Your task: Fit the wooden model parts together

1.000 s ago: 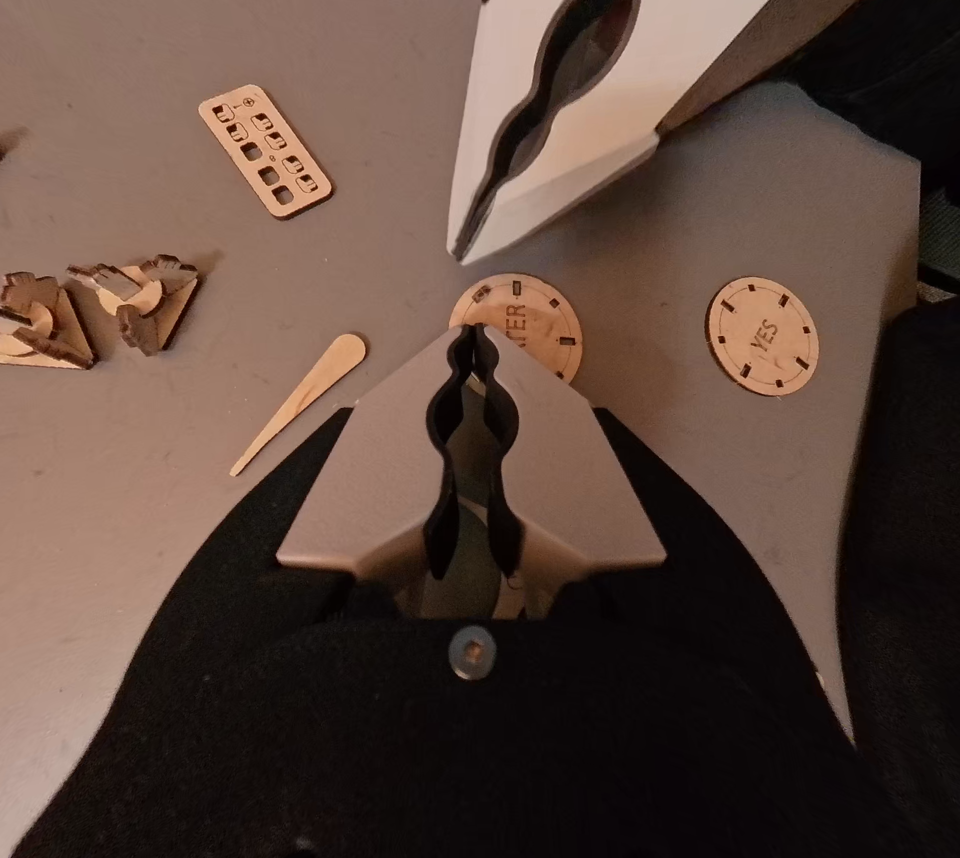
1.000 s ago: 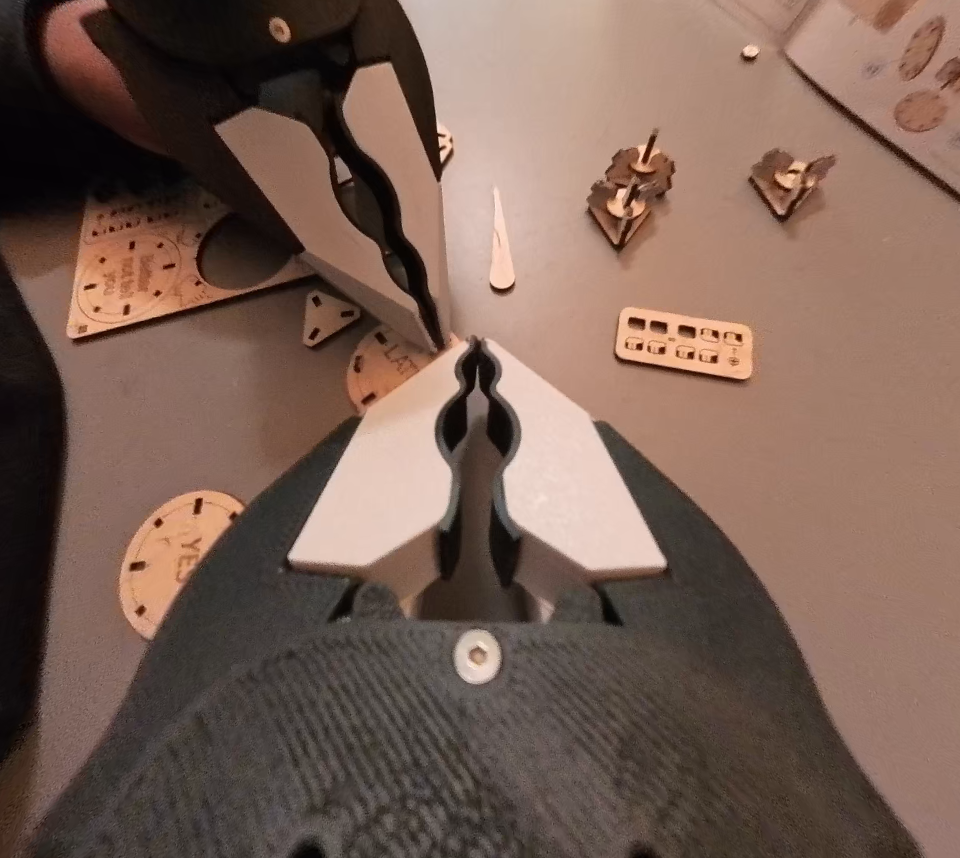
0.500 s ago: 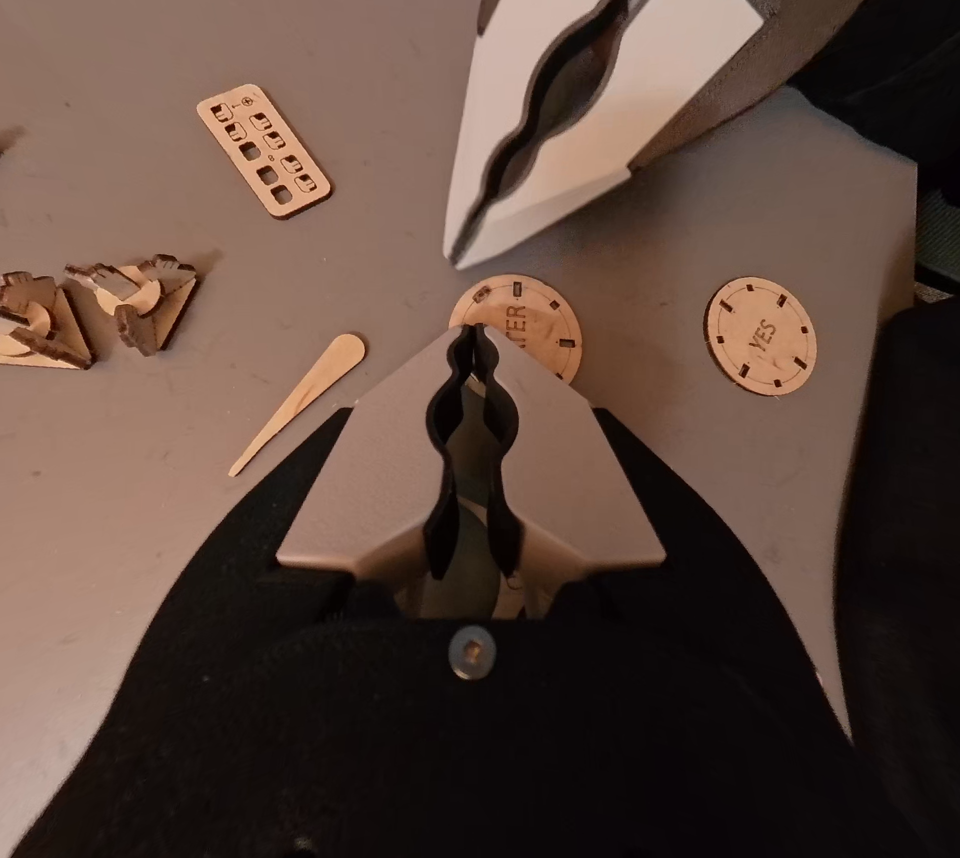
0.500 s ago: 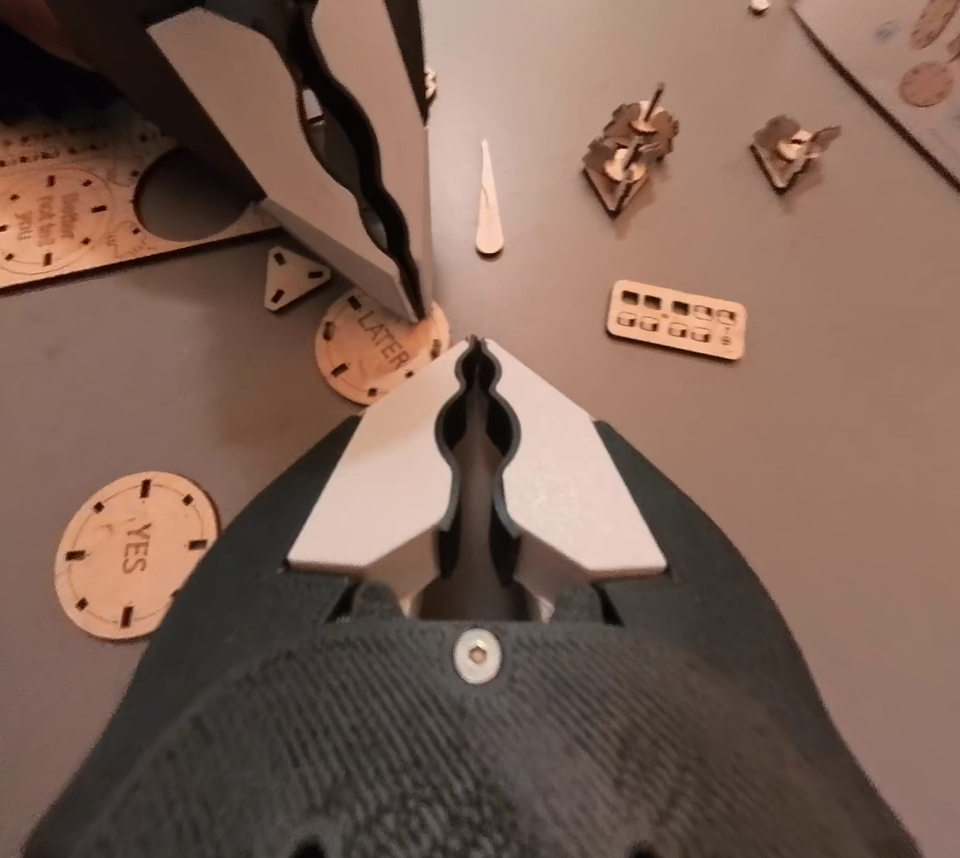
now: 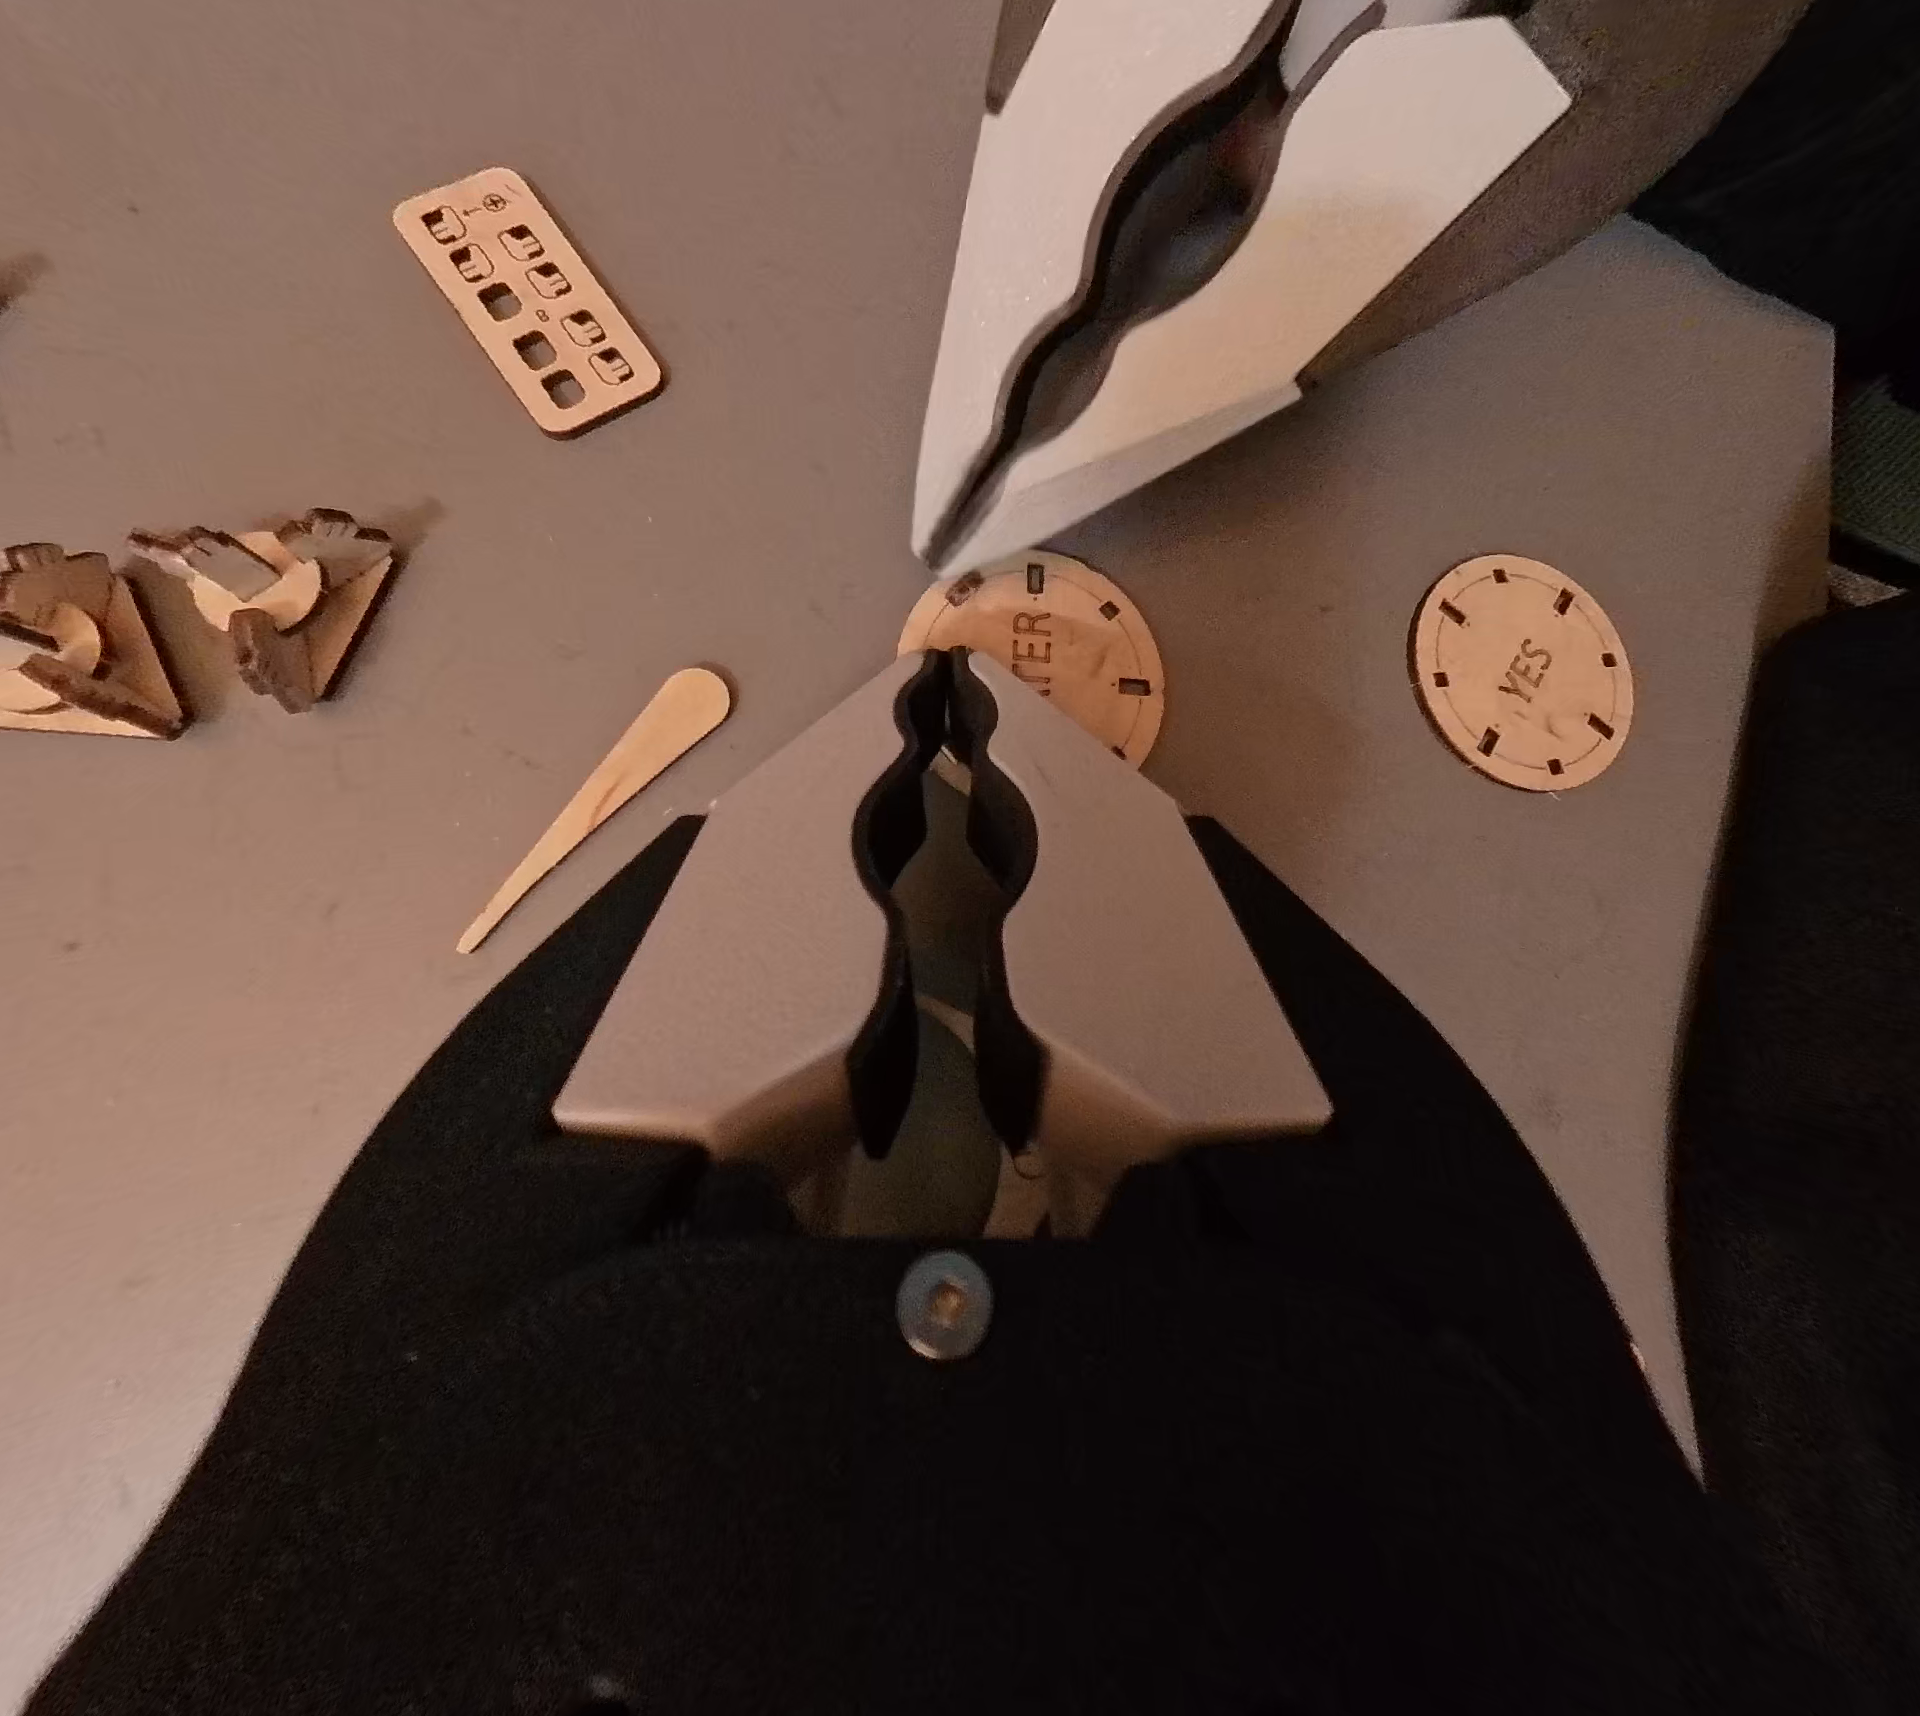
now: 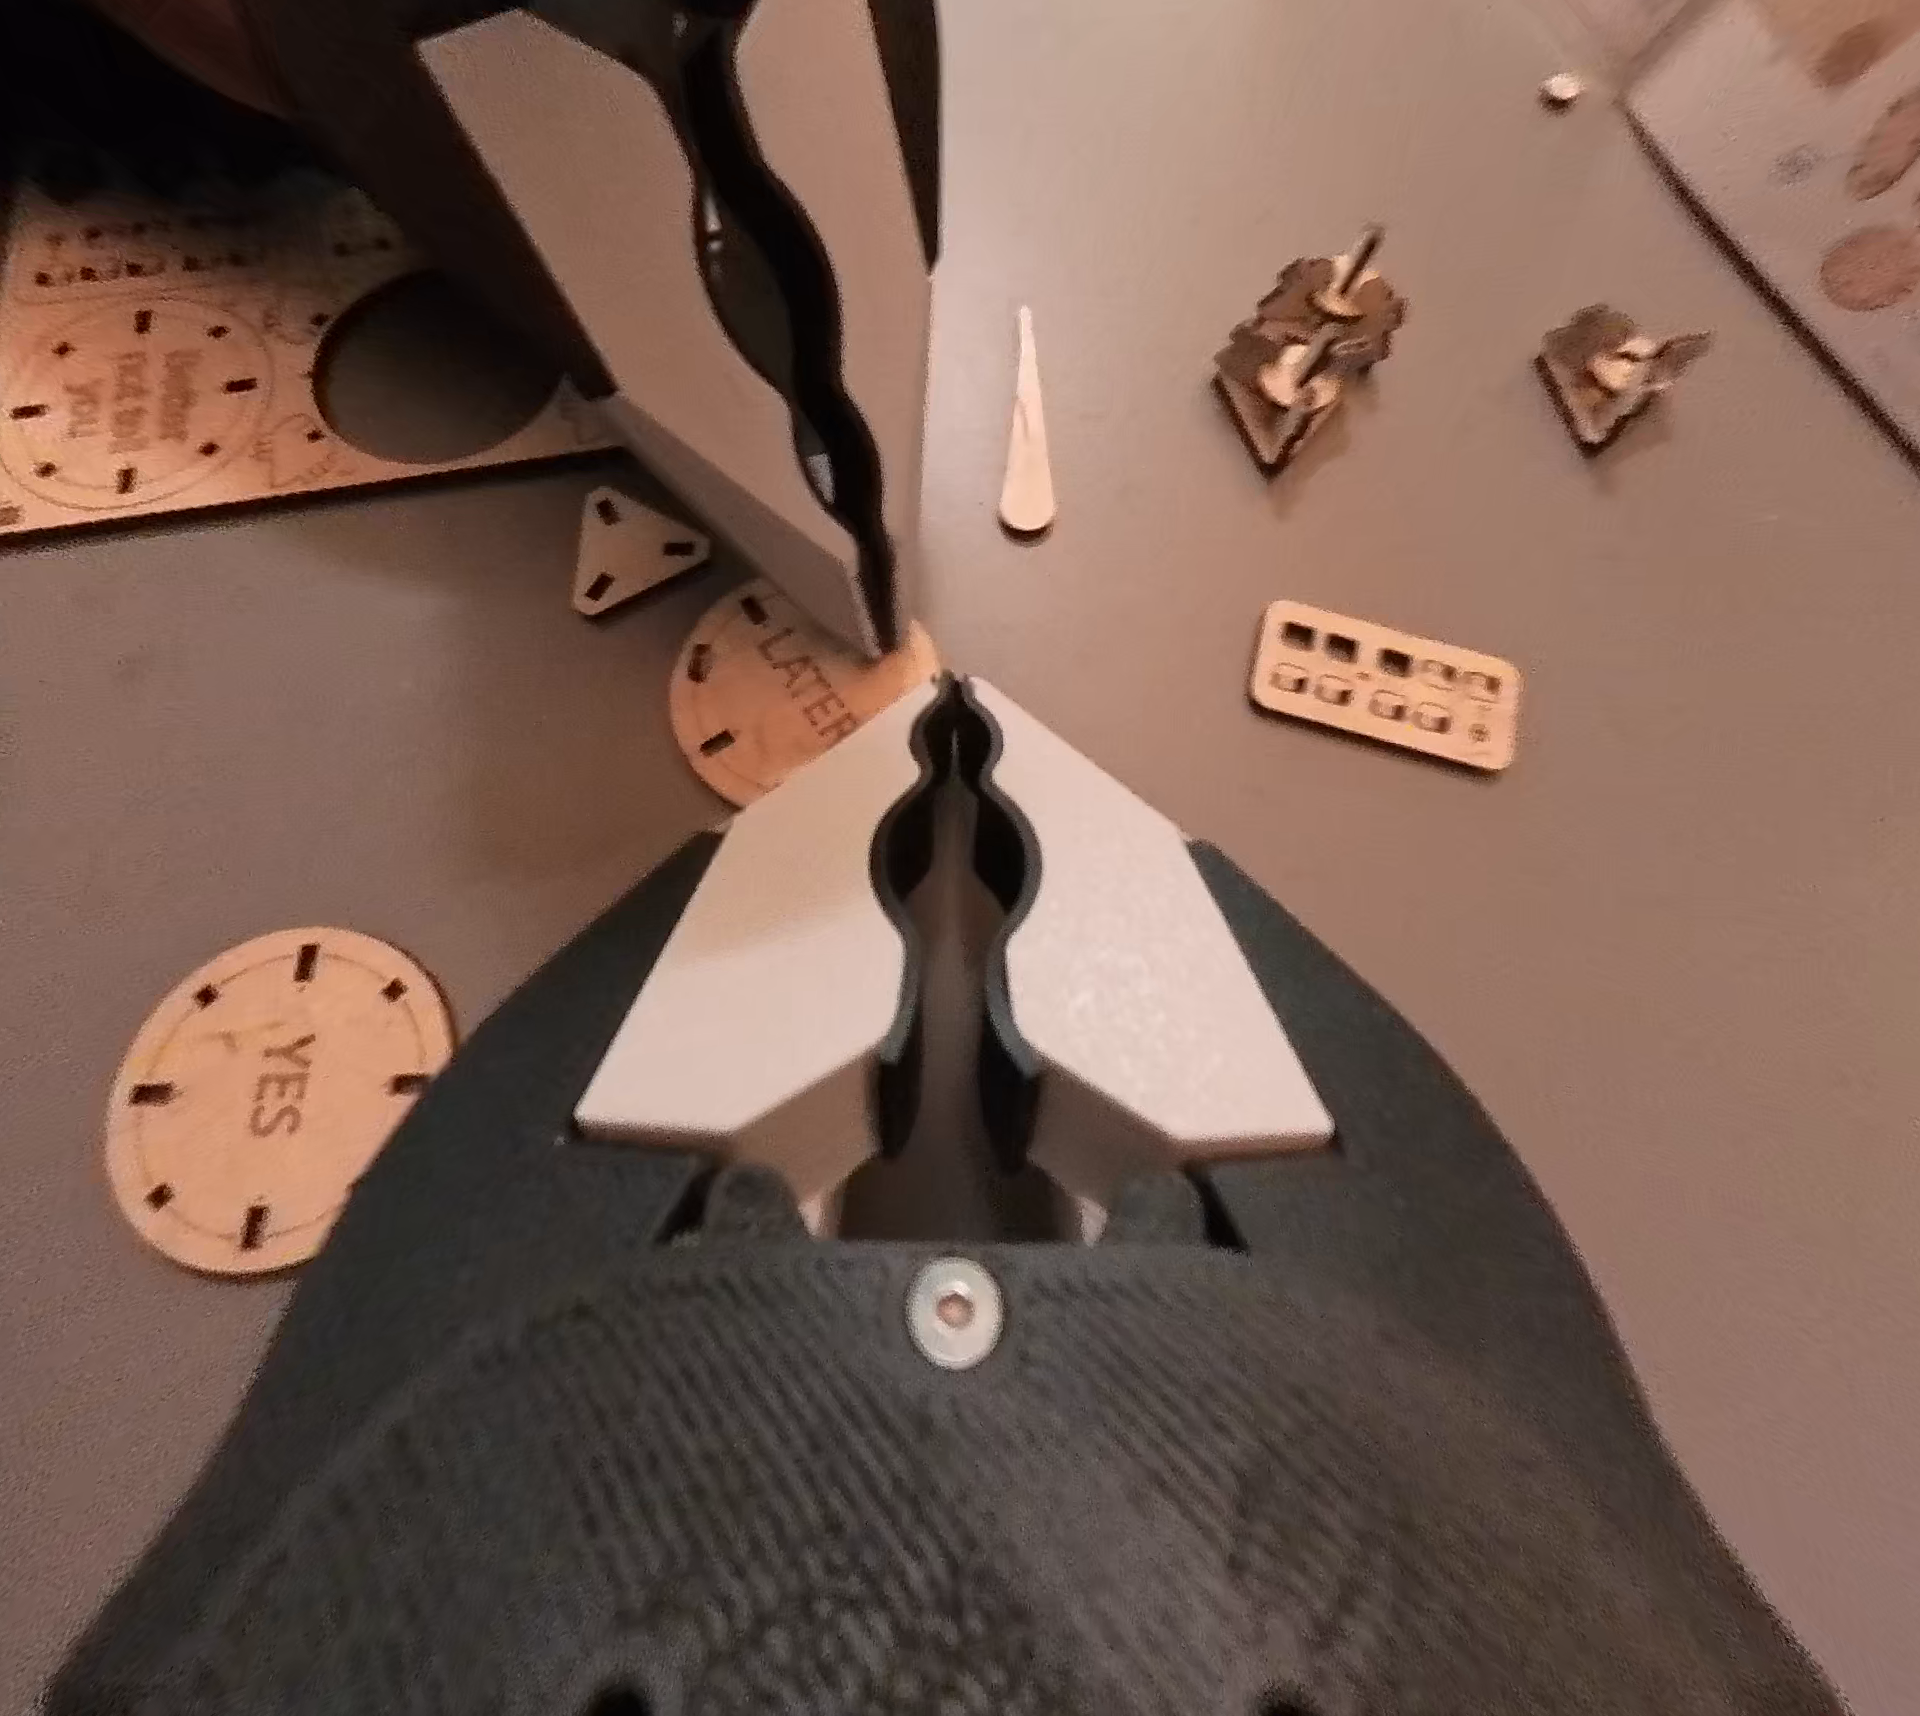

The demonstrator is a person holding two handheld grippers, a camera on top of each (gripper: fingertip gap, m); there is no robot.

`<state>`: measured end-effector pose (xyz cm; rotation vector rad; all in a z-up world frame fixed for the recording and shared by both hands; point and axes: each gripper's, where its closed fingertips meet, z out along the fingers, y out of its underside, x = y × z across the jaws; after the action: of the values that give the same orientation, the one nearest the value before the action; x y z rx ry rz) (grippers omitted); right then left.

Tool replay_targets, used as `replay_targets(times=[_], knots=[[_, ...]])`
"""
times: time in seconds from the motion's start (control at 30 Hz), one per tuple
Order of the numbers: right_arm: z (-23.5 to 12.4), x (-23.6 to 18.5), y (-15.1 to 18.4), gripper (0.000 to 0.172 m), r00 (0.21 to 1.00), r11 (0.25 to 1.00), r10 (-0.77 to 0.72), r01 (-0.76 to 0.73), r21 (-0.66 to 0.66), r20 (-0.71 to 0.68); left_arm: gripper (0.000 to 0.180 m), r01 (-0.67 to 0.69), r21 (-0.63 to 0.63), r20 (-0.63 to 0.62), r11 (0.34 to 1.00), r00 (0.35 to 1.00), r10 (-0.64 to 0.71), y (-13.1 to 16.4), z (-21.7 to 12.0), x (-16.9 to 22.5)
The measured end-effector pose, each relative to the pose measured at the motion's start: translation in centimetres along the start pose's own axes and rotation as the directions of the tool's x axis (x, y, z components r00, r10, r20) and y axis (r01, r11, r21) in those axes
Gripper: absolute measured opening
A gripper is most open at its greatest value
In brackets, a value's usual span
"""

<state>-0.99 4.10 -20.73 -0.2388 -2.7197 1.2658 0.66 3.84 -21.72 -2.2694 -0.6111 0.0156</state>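
Note:
A round wooden disc (image 5: 1049, 658) with slots and engraved writing lies on the grey table (image 5: 727, 56). My left gripper (image 5: 951, 653) is shut, and its tips rest on the disc's near edge. In the right wrist view the left gripper (image 6: 881, 638) touches the same disc (image 6: 748, 710). My right gripper (image 6: 951, 684) is shut, with its tips just over the disc's edge. In the left wrist view the right gripper (image 5: 932, 560) hangs at the disc's far rim. Nothing shows between either pair of pads.
A second wooden disc (image 5: 1520, 674) lies to the right, near the table edge (image 5: 1825, 461). A teardrop stick (image 5: 613, 804), a slotted wooden plate (image 5: 527, 302) and triangular assemblies (image 5: 291, 606) lie to the left. A small triangle (image 6: 629, 554), a cut-out sheet (image 6: 156, 409) and paper sheets (image 6: 1766, 56) show in the right wrist view. My two grippers' fingertips are within a few centimetres of each other.
The right gripper has tilted and its tips have come down closer to the disc's rim. The left gripper has stayed on the disc. Both have stayed shut.

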Motion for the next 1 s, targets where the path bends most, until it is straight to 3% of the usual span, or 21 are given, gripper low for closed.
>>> replay_targets(times=[0.1, 0.23, 0.37, 0.5, 0.6, 0.67, 0.77, 0.93, 1.0], knots=[[-0.6, 1.8, -0.4, 0.000, 0.995, 1.000, -0.002, 0.004, 0.025, -0.104, 0.002, -0.001, 0.000, 0.001, 1.000, 1.000, 0.001, 0.0, 0.0, 0.0], [0.2, -1.8, 0.1, 0.000, 0.995, 1.000, -0.020, 0.020, -0.005, 0.095, 0.001, -0.001, 0.000, 0.001, 1.000, 1.000, 0.001, 0.0, 0.0, 0.0], [-0.7, 1.0, -0.8, 0.000, 0.996, 0.998, -0.042, 0.045, 0.041, -0.081, 0.001, -0.001, -0.001, 0.002, 1.000, 1.000, 0.001, 0.0, 0.0, 0.0], [-1.0, 1.1, -1.3, 0.000, 0.999, 0.995, 0.033, -0.029, 0.090, -0.043, 0.002, -0.002, 0.000, 0.003, 1.000, 1.000, 0.002, 0.0, 0.0, 0.0], [-1.3, 2.0, -1.9, 0.000, 0.986, 0.991, -0.054, 0.072, 0.109, -0.159, 0.001, -0.001, 0.000, 0.002, 1.000, 1.000, 0.001, 0.0, 0.0, 0.0], [-1.2, 0.6, -2.2, 0.000, 0.993, 0.989, -0.070, 0.081, 0.127, -0.092, 0.002, -0.002, -0.001, 0.003, 1.000, 1.000, 0.002, 0.0, 0.0, 0.0], [0.3, -0.8, 0.1, 0.000, 1.000, 1.000, -0.015, 0.016, -0.010, 0.025, 0.002, 0.000, 0.000, 0.001, 1.000, 1.000, 0.000, 0.0, 0.0, 0.0], [-1.6, 0.0, -2.7, 0.000, 0.994, 0.982, 0.091, -0.099, 0.163, 0.059, 0.002, -0.001, -0.001, 0.003, 1.000, 1.000, 0.001, 0.0, 0.0, 0.0], [-0.8, -0.1, -1.2, 0.000, 0.991, 0.990, 0.109, -0.115, 0.084, 0.072, 0.002, -0.001, -0.001, 0.002, 1.000, 1.000, 0.001, 0.0, 0.0, 0.0]])
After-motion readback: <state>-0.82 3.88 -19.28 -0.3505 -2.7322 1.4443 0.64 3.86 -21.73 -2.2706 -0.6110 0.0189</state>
